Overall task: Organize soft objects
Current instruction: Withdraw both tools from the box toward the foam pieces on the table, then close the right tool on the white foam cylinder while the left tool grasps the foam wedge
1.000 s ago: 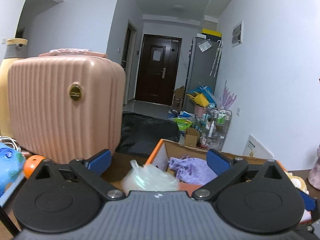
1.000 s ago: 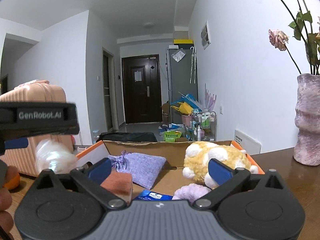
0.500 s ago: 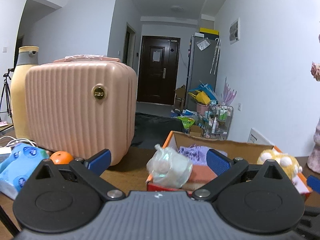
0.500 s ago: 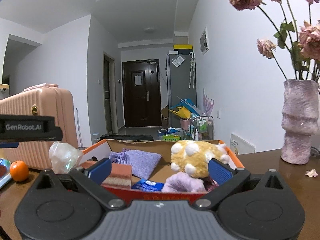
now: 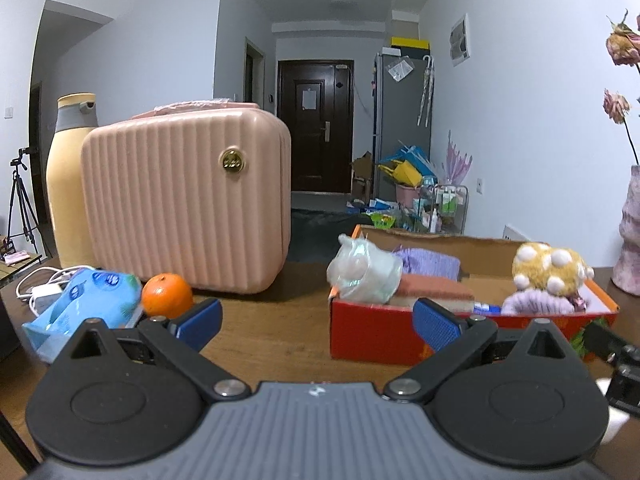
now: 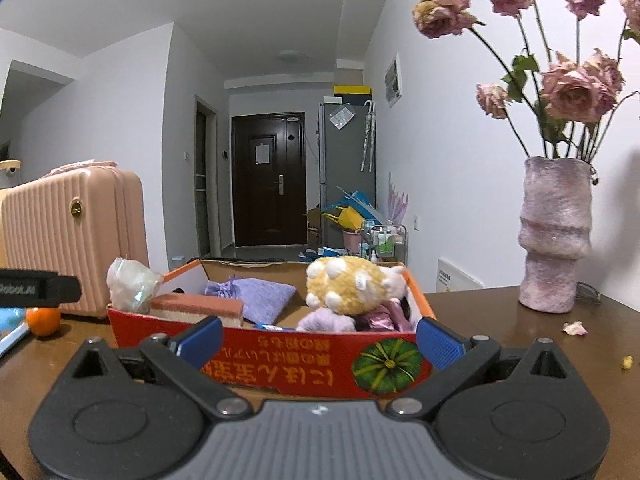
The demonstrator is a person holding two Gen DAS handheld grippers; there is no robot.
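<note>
Both the left gripper (image 5: 316,320) and right gripper (image 6: 320,334) are spread wide, nothing pinched; clear plastic bag (image 5: 364,276) is perched at the red box's (image 6: 304,364) 10 o'clock corner.

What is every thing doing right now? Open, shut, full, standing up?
Left gripper: open, holding nothing.
Right gripper: open, holding nothing.
Red box: open on top, holding soft things.
Clear plastic bag: perched at the box's left corner.
Yellow plush toy: in the box.
Pink suitcase: shut, upright.
Vase: upright, holding flowers.
</note>
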